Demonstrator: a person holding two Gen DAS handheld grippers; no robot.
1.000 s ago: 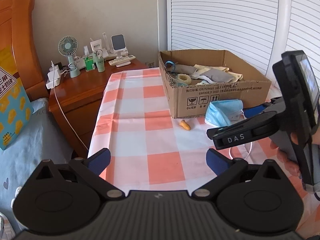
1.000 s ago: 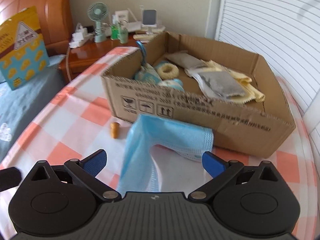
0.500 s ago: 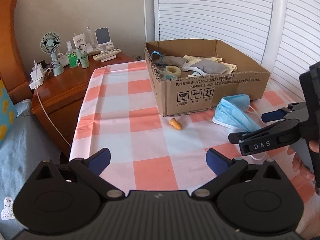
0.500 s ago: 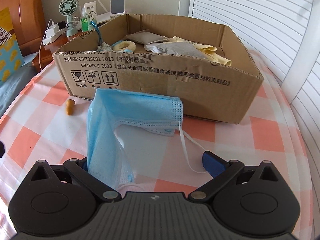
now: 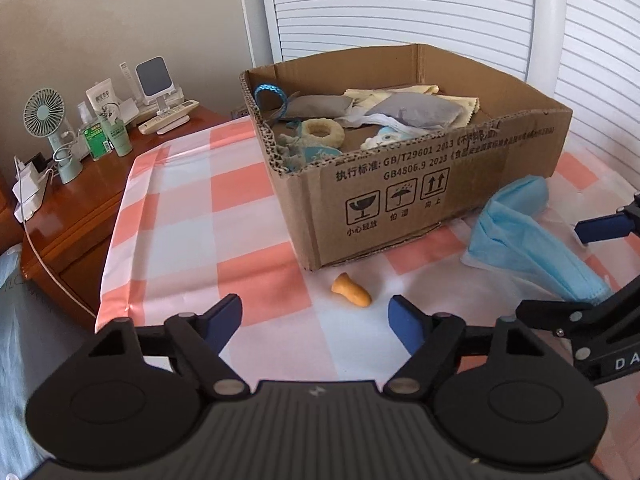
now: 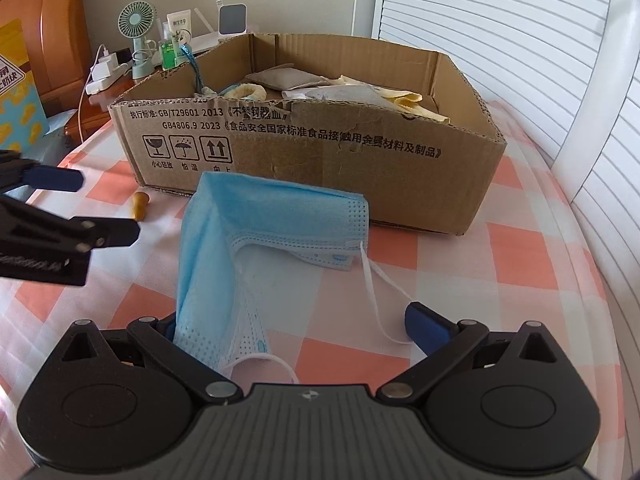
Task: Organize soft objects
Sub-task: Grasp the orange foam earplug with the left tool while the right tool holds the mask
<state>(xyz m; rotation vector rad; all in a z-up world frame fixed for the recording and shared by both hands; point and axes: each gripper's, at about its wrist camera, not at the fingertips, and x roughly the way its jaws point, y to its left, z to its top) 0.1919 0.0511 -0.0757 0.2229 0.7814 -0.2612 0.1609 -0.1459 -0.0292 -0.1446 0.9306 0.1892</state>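
Observation:
A small orange foam earplug (image 5: 351,295) lies on the checked cloth just ahead of my left gripper (image 5: 316,318). Its jaws are closing, with nothing between the pads. A blue face mask (image 6: 256,240) lies crumpled in front of the cardboard box (image 6: 320,160). My right gripper (image 6: 298,322) stands open around the mask's near end. The mask drapes over its left finger, and the right fingertip (image 6: 424,320) is clear of it. In the left wrist view the mask (image 5: 528,236) and the right gripper (image 5: 552,270) sit at the right. The box (image 5: 400,184) holds several soft items.
The checked tablecloth (image 5: 180,208) covers the table. A wooden nightstand (image 5: 80,200) to the left carries a small fan (image 5: 44,116), bottles and a charger cable. White louvred doors (image 6: 520,40) stand behind and to the right. My left gripper (image 6: 108,206) shows at the right wrist view's left edge.
My left gripper has moved forward and down toward the earplug, and its jaws have narrowed. My right gripper dropped over the mask's near end, then held still.

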